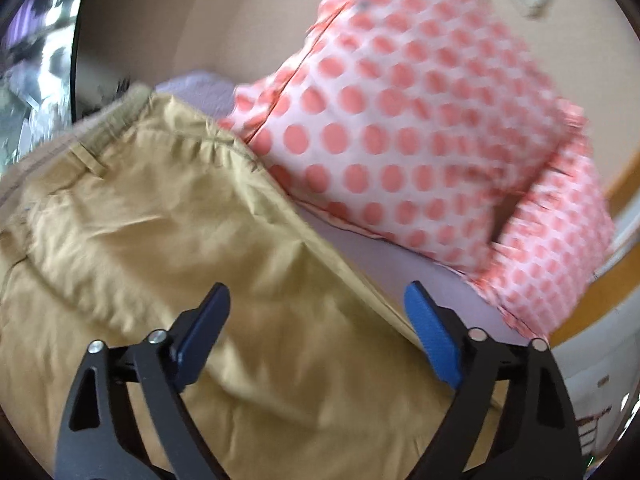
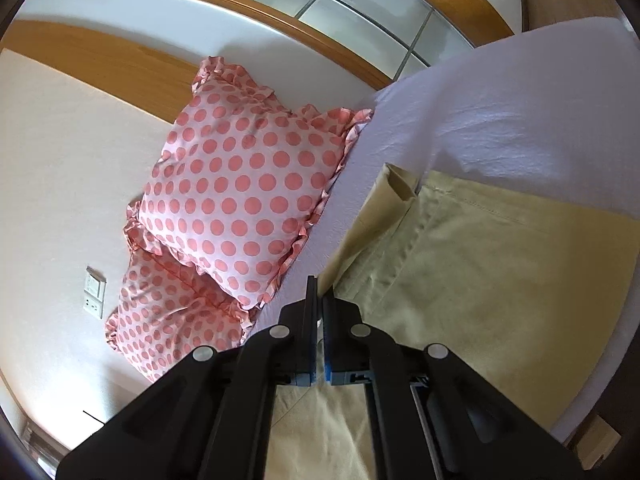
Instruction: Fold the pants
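White bed sheet (image 2: 500, 120) under khaki pants (image 2: 480, 280)

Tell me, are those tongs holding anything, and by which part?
The right tongs are shut on the tan pants, pinching a folded side edge of a leg. The left tongs are open above the pants, holding nothing.

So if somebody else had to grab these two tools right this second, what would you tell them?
Left gripper: jaws wide open, holding nothing, above the tan pants near the waistband end.
Right gripper: jaws closed, apparently pinching the pants' edge beside the polka-dot pillows.
Pants lie on the white bed sheet, one leg hem turned over.
Done: hard to tell how far.
Left: finish the folds.
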Motion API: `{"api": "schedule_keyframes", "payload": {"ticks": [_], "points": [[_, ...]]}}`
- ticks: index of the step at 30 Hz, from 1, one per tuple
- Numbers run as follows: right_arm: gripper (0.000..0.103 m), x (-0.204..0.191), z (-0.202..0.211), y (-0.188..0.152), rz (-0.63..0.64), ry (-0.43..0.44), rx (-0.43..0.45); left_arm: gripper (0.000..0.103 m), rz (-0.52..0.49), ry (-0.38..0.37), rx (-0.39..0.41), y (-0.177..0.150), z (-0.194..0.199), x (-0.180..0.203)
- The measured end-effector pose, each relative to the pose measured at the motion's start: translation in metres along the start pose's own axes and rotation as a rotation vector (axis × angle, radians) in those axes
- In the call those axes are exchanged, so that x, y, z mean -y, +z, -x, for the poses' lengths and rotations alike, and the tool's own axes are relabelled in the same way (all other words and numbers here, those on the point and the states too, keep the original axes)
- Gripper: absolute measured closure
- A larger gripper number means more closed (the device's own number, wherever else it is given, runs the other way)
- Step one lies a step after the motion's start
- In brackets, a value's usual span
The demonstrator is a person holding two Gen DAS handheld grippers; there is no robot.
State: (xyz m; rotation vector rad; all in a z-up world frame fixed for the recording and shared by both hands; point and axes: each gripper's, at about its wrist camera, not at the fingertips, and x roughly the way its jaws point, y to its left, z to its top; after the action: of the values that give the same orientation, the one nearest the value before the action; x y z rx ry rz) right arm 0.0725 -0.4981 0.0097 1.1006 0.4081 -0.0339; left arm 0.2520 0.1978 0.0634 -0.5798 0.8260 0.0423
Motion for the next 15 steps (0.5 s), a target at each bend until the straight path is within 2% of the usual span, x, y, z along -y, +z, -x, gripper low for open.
{"api": "schedule_keyframes", "payload": {"ticks": [1, 3, 5, 6, 7, 9, 11, 15], "points": [[0.101, 0.001, 0.0, 0.001, -0.001, 0.002, -0.003, 0.026, 0.029, 0.014, -0.019, 0.007, -0.013, -0.002], [0.101, 0.002, 0.0, 0.001, -0.004, 0.003, -0.008, 0.028, 0.062, 0.041, -0.039, 0.017, -0.031, -0.003], [0.101, 0.001, -0.002, 0.001, 0.001, -0.001, -0.011, 0.043, 0.089, 0.086, -0.04, 0.027, -0.05, -0.006], [0.101, 0.002, -0.003, 0.002, 0.003, -0.004, -0.014, 0.075, 0.093, 0.083, -0.036, 0.03, -0.054, -0.008], [0.101, 0.002, -0.004, 0.002, 0.004, -0.006, -0.017, 0.101, 0.115, 0.048, -0.045, 0.03, -0.058, -0.014], [0.101, 0.002, -0.004, 0.004, 0.004, -0.003, -0.02, 0.101, 0.16, 0.007, -0.037, 0.025, -0.05, -0.023], [0.101, -0.001, 0.001, 0.007, 0.014, 0.006, -0.008, 0.101, 0.106, -0.024, 0.023, 0.012, -0.015, -0.019], [0.101, -0.003, 0.02, 0.014, 0.037, 0.007, 0.022, 0.101, 0.022, -0.109, 0.166, -0.05, 0.098, -0.039]]}}
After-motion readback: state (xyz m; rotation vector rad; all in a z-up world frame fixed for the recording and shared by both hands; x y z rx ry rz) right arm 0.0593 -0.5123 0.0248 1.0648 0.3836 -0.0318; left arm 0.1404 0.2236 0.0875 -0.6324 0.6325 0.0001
